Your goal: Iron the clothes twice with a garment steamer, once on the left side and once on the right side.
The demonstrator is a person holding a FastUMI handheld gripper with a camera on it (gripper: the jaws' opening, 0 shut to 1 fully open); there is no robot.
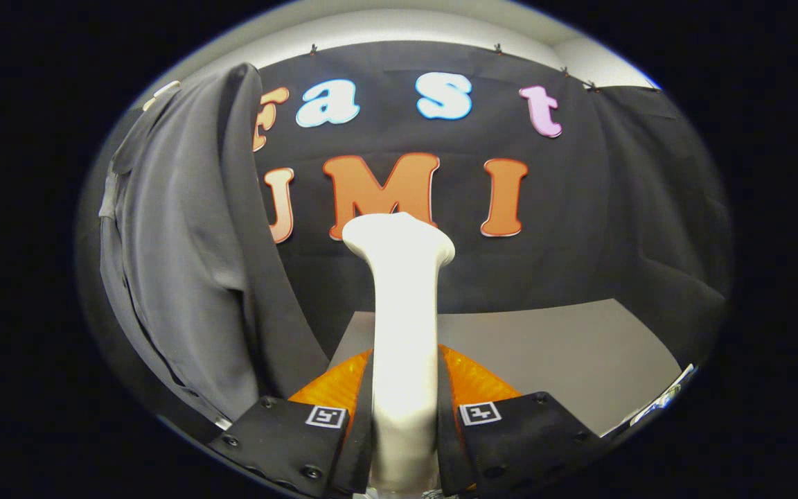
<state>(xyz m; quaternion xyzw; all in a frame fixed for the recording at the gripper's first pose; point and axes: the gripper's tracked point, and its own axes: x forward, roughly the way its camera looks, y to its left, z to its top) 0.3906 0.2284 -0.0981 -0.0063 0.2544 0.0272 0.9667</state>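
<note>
The gripper point(404, 409) is clamped on the white garment steamer point(402, 326), whose handle stands upright between both fingers. A grey shirt point(177, 277) hangs left of the steamer against the black cloth wall point(621, 208). Beyond the steamer lies a grey tabletop point(565, 353), under a pale ceiling point(399, 21).

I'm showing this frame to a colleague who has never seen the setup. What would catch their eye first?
First the white garment steamer, standing upright between the fingers of the gripper, which is shut on its handle, with its flared head rising well ahead of them. Next the grey shirt hanging left of the steamer, apart from its head. A grey table lies beyond the fingers, to the right.
</note>
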